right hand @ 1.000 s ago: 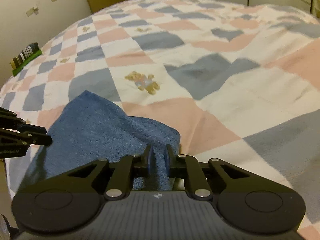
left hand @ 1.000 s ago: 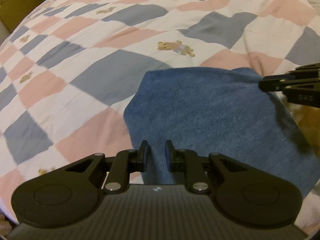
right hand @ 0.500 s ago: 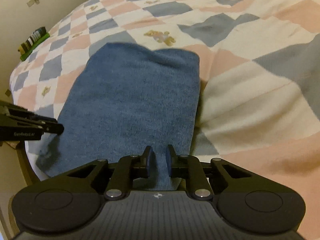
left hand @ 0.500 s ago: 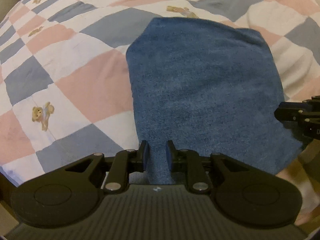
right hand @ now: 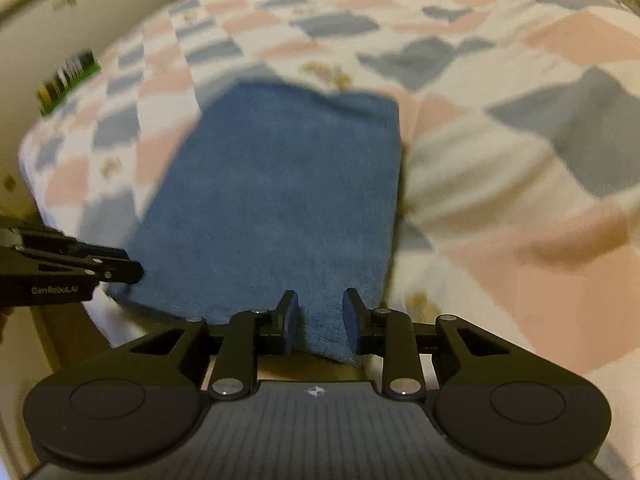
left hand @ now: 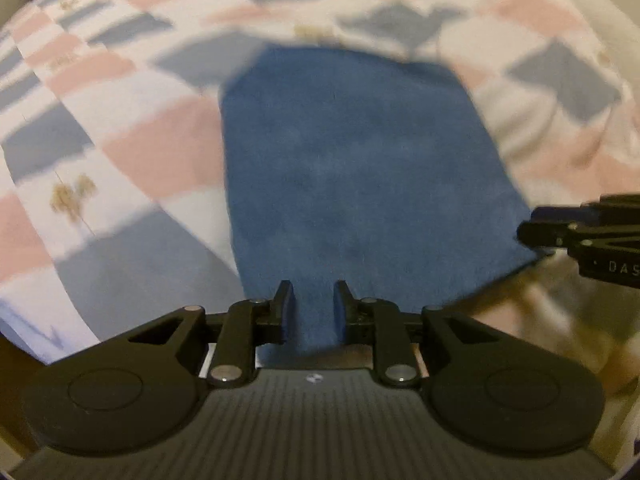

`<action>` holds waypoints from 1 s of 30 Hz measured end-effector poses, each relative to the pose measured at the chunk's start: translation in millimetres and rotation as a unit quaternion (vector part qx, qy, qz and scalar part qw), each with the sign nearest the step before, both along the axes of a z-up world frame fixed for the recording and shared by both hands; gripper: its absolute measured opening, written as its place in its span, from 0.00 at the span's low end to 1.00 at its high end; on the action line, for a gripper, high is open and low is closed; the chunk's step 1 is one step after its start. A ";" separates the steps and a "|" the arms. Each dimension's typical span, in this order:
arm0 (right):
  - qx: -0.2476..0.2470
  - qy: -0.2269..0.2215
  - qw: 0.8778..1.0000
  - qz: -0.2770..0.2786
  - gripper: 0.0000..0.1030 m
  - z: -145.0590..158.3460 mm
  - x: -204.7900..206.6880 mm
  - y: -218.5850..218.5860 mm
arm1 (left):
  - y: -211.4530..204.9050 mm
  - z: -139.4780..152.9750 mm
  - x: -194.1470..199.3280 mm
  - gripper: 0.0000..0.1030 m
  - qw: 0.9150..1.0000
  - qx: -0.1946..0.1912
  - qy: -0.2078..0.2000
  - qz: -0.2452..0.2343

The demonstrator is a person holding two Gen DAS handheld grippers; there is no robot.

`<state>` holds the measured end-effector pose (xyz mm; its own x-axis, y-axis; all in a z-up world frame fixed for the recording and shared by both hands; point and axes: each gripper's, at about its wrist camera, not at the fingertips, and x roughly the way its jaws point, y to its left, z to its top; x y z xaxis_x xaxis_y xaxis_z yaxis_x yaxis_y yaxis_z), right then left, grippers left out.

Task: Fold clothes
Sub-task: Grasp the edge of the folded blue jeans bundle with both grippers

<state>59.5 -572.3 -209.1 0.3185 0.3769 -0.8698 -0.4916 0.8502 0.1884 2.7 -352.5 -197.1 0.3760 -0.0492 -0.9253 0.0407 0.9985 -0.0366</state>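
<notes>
Blue terry cloth point(left hand: 352, 168) is lying spread on the checked quilt point(left hand: 132, 160), near edge overhanging; the left gripper point(left hand: 311, 308) and right gripper point(right hand: 319, 316) are each pinching a near corner, probably keeping it taut for a fold, and it is looking flat, rectangular, blurred

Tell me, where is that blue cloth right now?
The blue cloth lies spread on the checked quilt in the middle of both views, its near edge pinched by the left gripper and the right gripper, one at each corner.
</notes>
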 end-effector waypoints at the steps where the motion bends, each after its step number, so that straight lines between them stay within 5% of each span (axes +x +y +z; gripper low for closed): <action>1: 0.000 0.002 1.000 -0.001 0.29 -0.1 0.9 0.0 | -1.1 0.8 0.5 0.18 1.000 0.003 0.001 0.002; 11: 0.032 0.016 0.999 -0.031 0.48 28.7 5.4 -5.8 | 0.4 13.6 3.6 0.19 0.998 0.039 0.028 0.035; 18: 0.033 0.040 0.997 -0.050 0.70 30.0 5.7 -9.9 | 3.7 18.1 6.2 0.29 0.996 0.041 0.049 0.065; 30: 0.038 0.054 0.997 -0.046 0.73 20.7 16.2 -4.7 | 8.3 15.9 10.0 0.35 0.996 0.030 0.054 0.069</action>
